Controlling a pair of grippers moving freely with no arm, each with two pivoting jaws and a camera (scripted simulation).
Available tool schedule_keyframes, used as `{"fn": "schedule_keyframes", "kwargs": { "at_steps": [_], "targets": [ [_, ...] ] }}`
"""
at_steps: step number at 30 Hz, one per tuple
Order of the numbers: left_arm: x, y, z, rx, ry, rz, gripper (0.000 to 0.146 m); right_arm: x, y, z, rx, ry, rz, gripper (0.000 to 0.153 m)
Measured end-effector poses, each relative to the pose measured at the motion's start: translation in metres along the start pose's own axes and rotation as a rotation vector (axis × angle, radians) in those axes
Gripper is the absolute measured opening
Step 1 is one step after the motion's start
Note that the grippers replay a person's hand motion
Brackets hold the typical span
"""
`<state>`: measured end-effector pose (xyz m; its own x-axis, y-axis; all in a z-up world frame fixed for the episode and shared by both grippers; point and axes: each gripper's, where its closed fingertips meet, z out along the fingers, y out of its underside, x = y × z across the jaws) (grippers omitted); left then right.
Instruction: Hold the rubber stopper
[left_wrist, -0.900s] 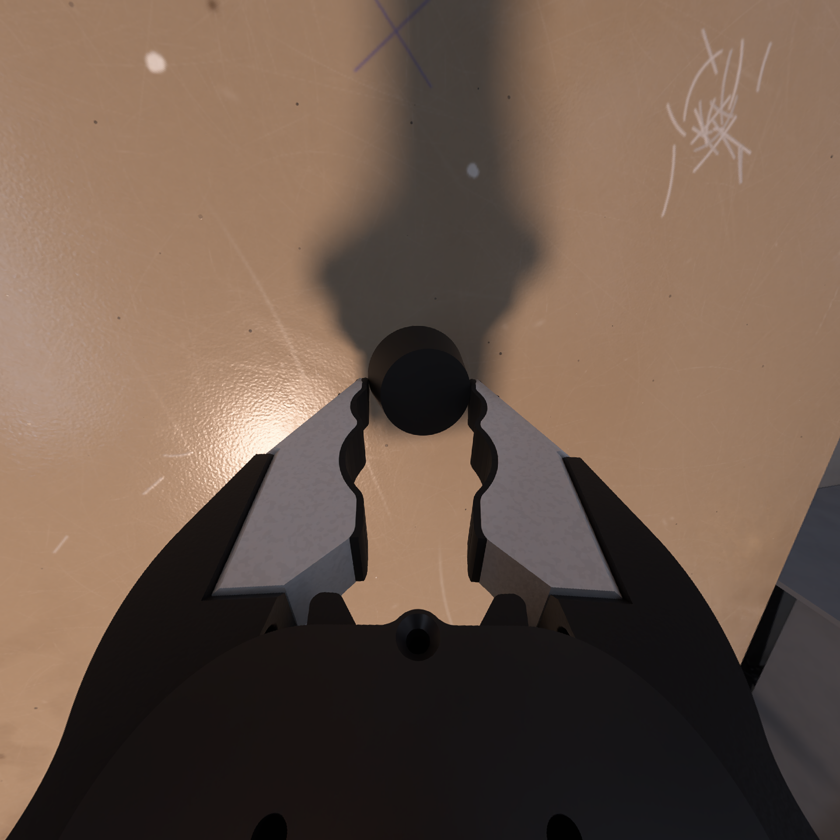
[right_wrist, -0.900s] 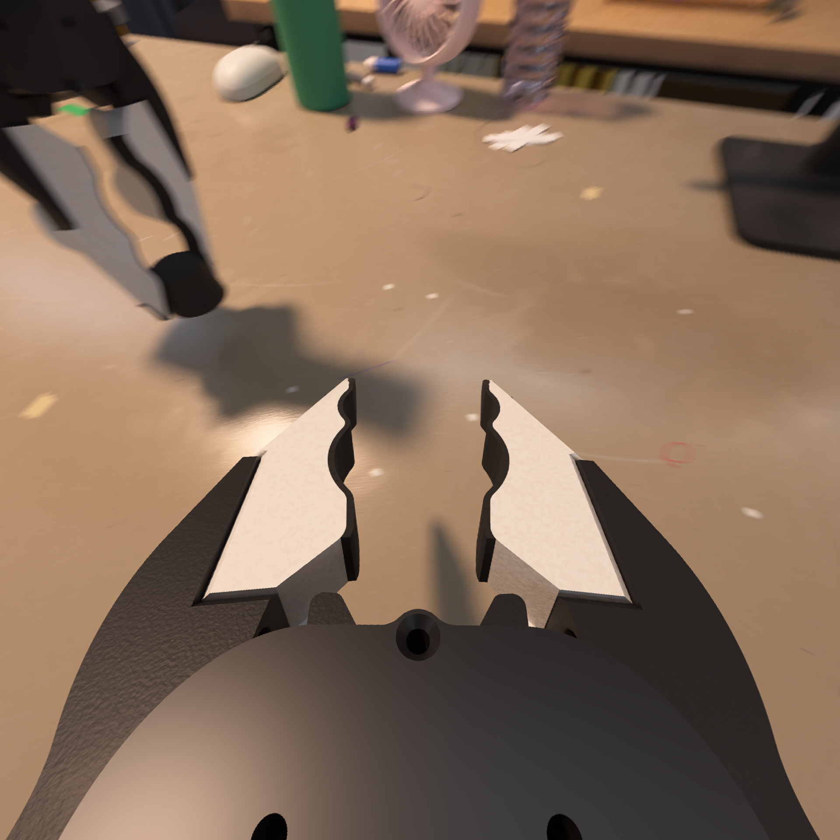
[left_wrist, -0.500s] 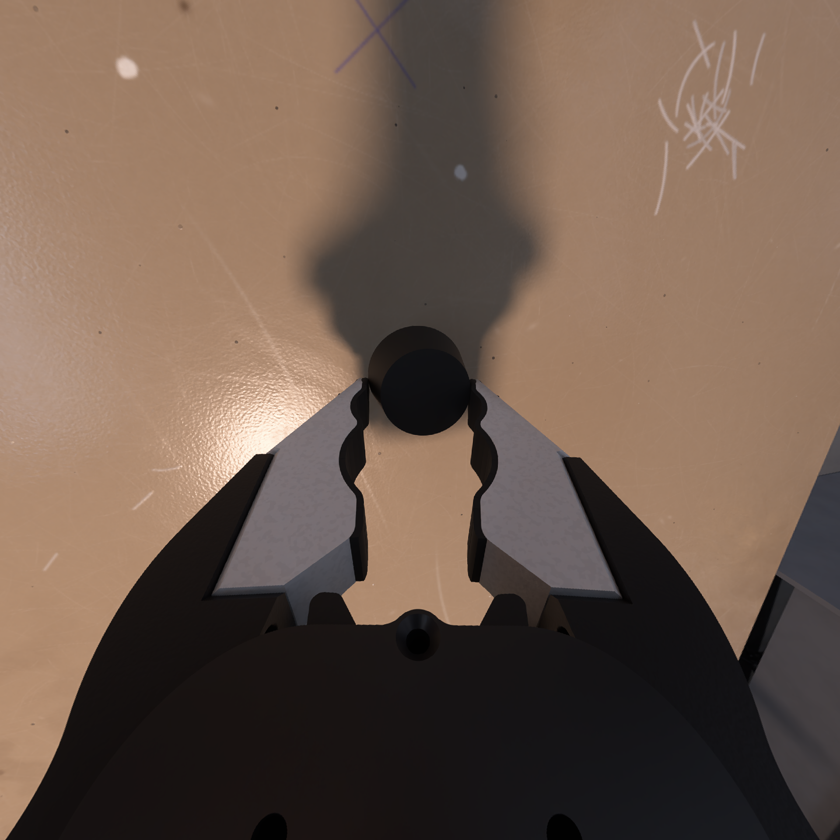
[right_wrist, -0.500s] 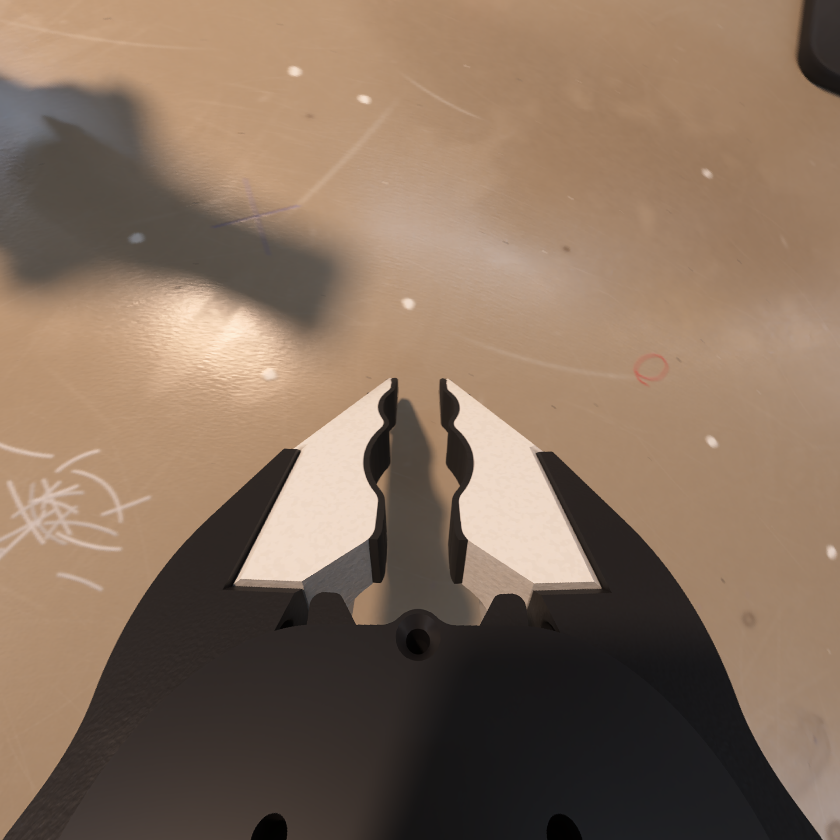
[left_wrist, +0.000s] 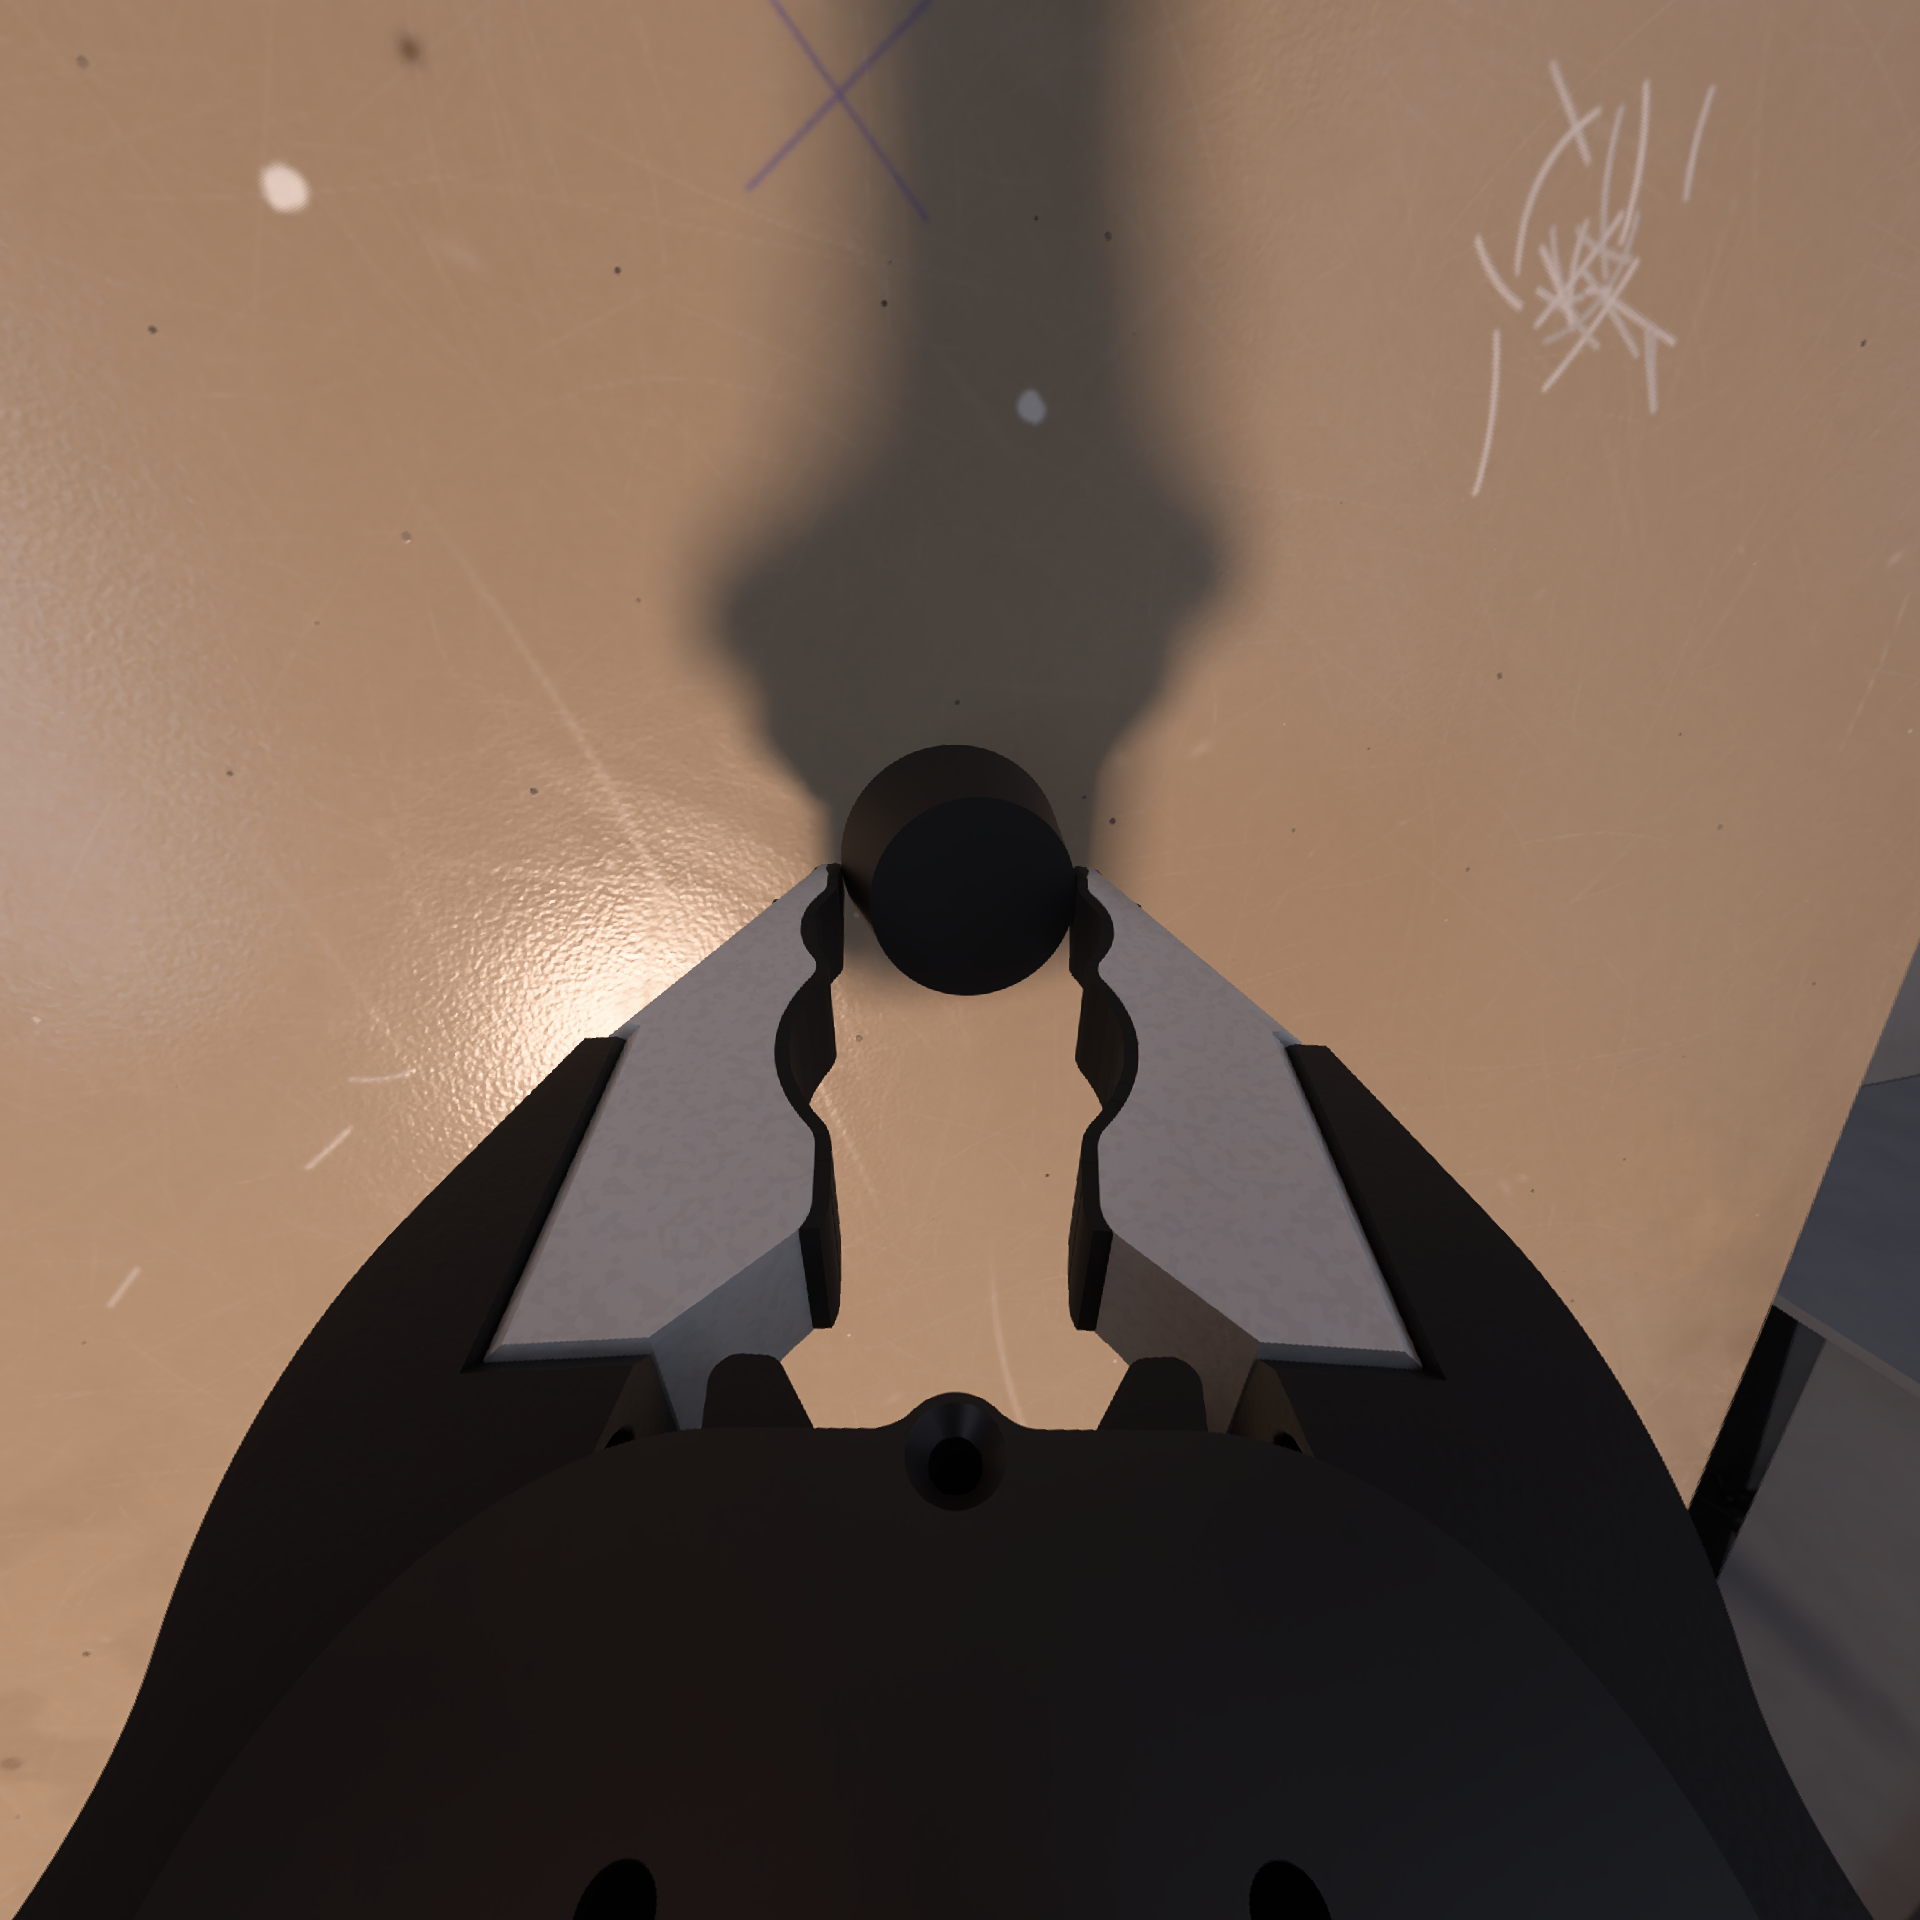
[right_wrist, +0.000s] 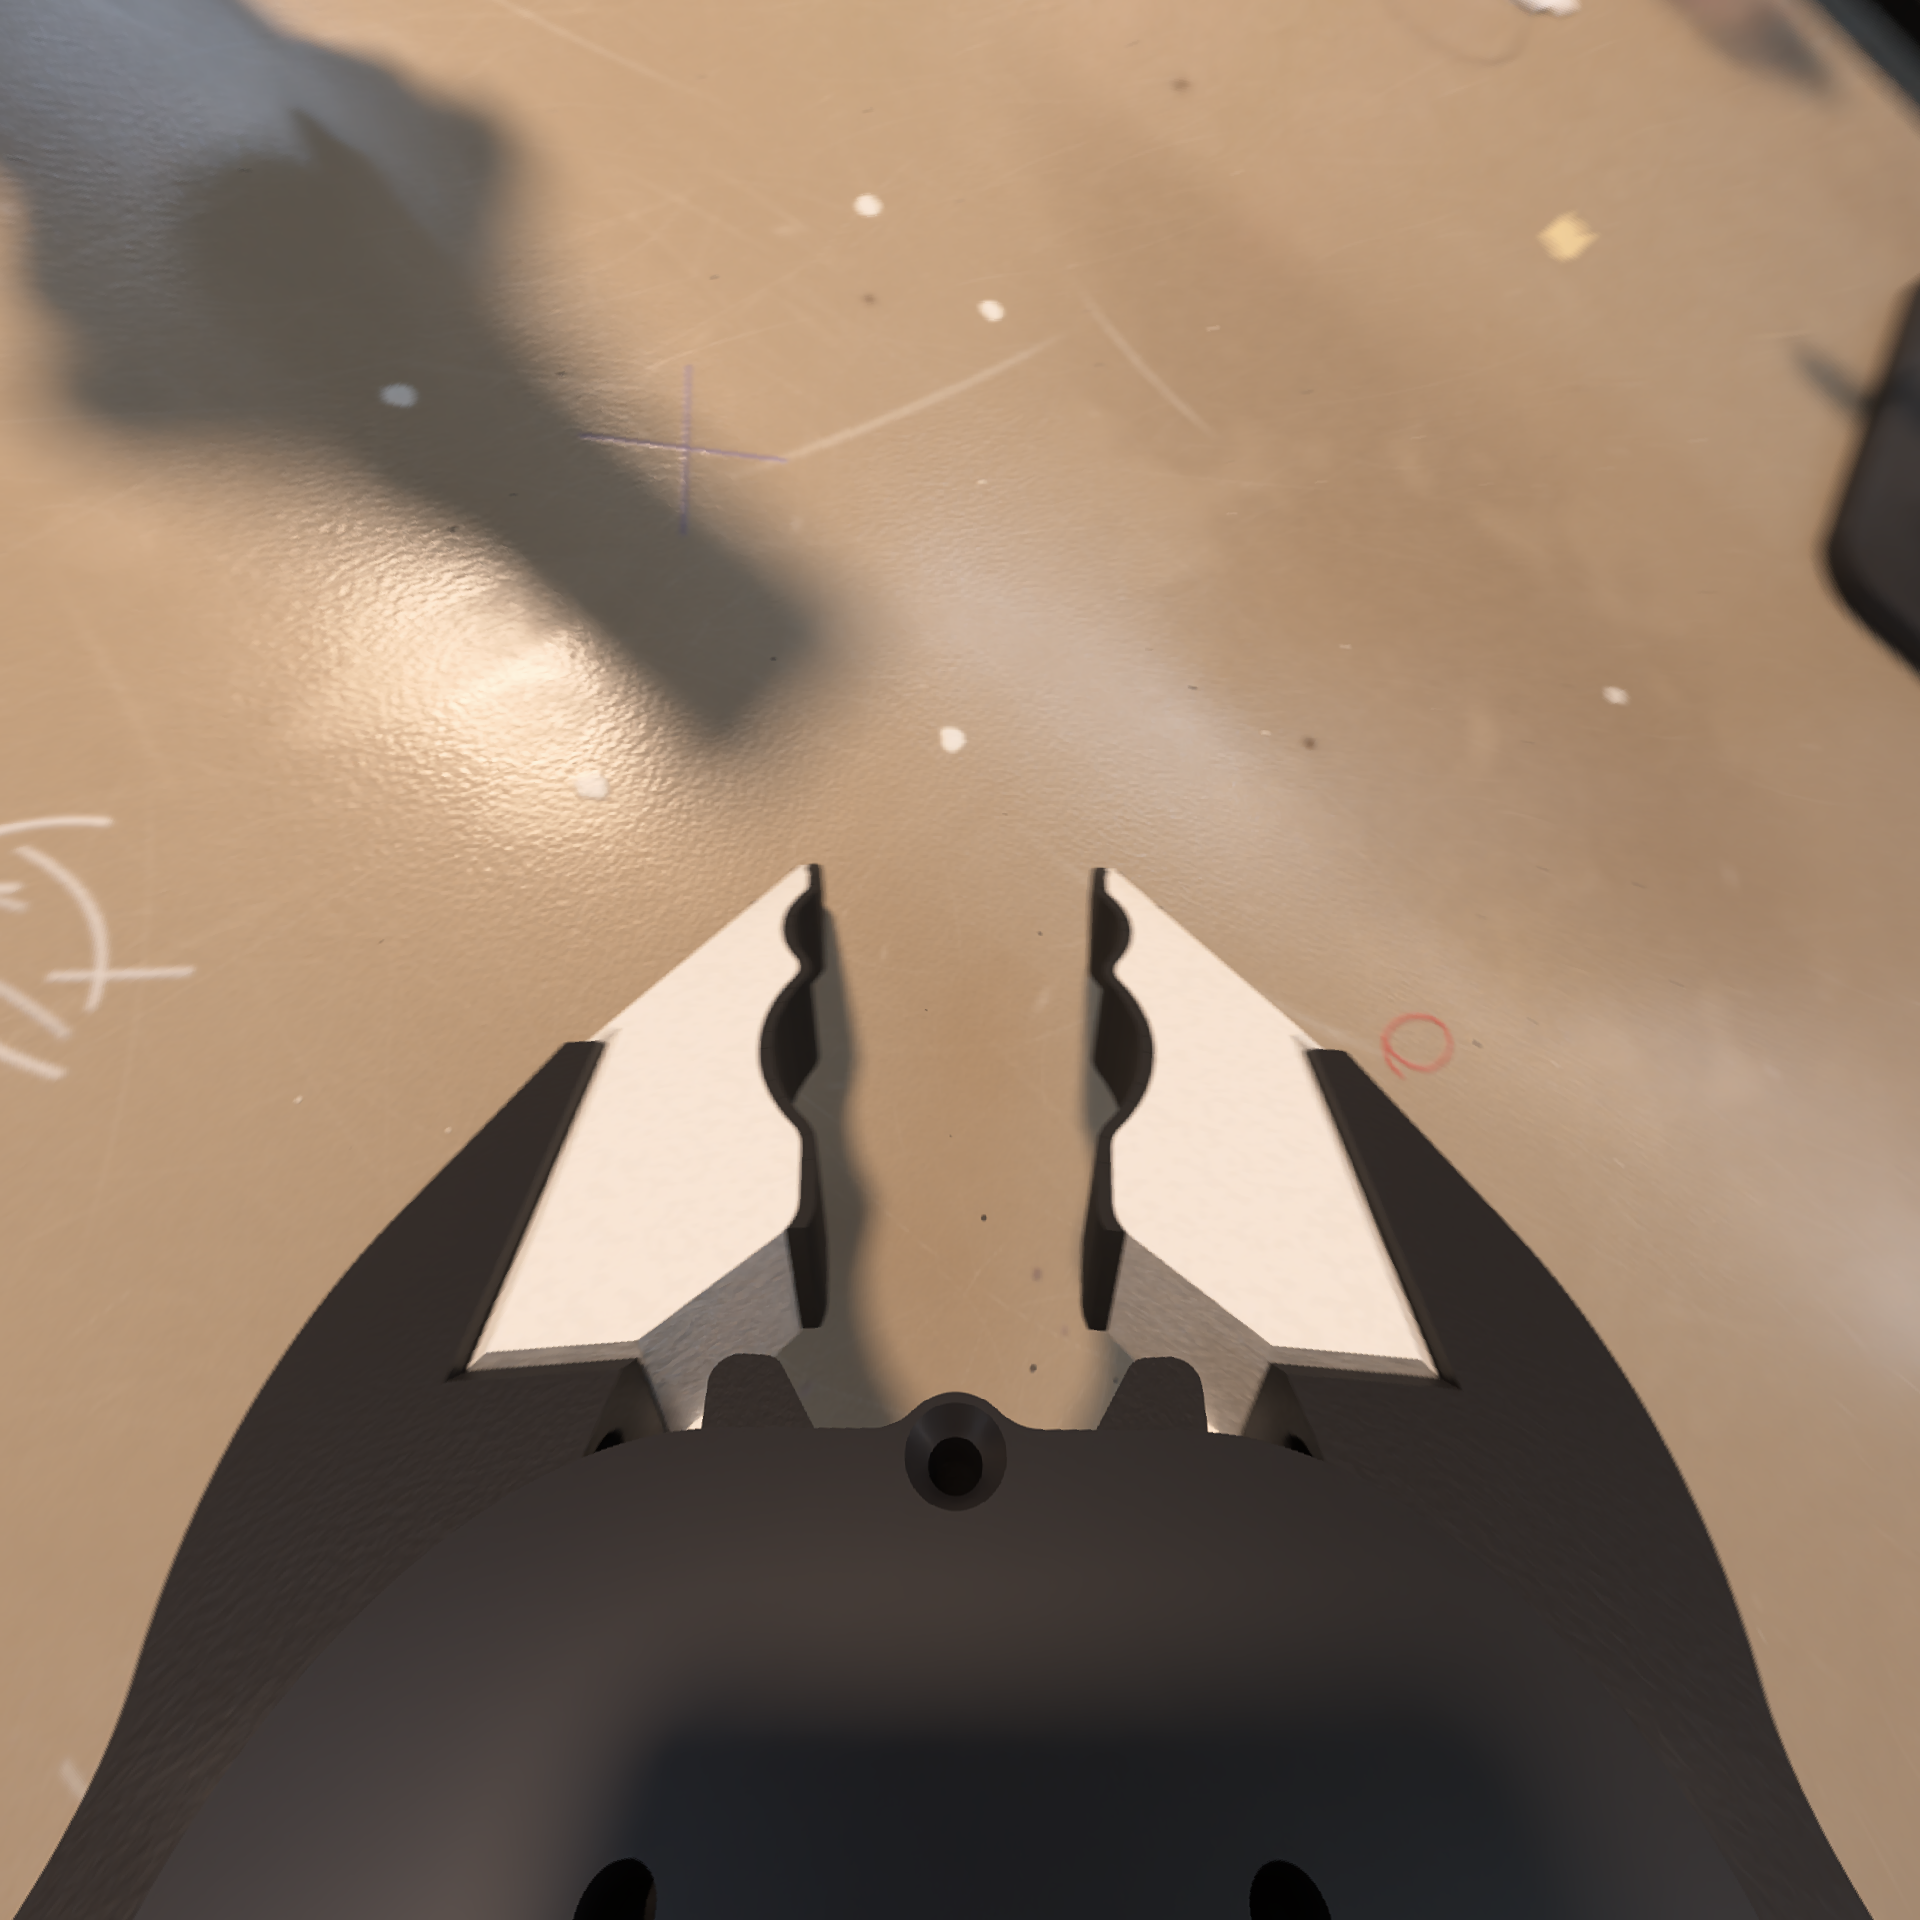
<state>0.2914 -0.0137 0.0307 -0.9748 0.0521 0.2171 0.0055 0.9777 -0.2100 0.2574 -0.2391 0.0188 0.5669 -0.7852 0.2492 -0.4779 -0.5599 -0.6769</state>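
Left gripper (left_wrist: 956, 883) — fingertips pinch the rubber stopper (left_wrist: 961, 888), a short black cylinder seen end-on at frame centre, its flat face toward the camera. Both notched tips press its sides; the rest of the finger gap behind it is bare. The stopper hangs above the tan table (left_wrist: 312, 727), its shadow stretching toward the top of the frame. Against the views from half a second and nearly a second ago, grip and stopper sit exactly the same between the tips; only the table marks, the white scratches (left_wrist: 1590, 291) at upper right and the purple cross (left_wrist: 836, 99) at top centre, have drifted slightly. Judgement: the hold is stable and the stopper is being carried with little motion.

Right gripper (right_wrist: 954, 883) — fingers moderately apart, nothing between them, only table beneath. Half a second ago they were drawn nearly together; now they have spread again to about the earlier width. A red ring mark (right_wrist: 1415, 1042) lies just right of the right fingertip, a dark flat object (right_wrist: 1881, 499) at the right edge. The view has also shifted over the table since then.

Meaning for the task: the stopper is already held by the left; the right looks idle or readying to assist, which I cannot tell.
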Motion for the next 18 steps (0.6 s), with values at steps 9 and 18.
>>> {"fn": "schedule_keyframes", "kwargs": {
  "at_steps": [9,18],
  "targets": [
    [0.008,-0.008,0.001,-0.003,0.008,0.012,0.043,0.010,-0.014,0.031,0.045,-0.370,-0.110,0.079],
    [0.006,-0.005,-0.002,0.003,0.001,-0.004,0.043,-0.017,-0.046,0.055,0.067,-0.497,-0.230,0.085]
  ]
}}
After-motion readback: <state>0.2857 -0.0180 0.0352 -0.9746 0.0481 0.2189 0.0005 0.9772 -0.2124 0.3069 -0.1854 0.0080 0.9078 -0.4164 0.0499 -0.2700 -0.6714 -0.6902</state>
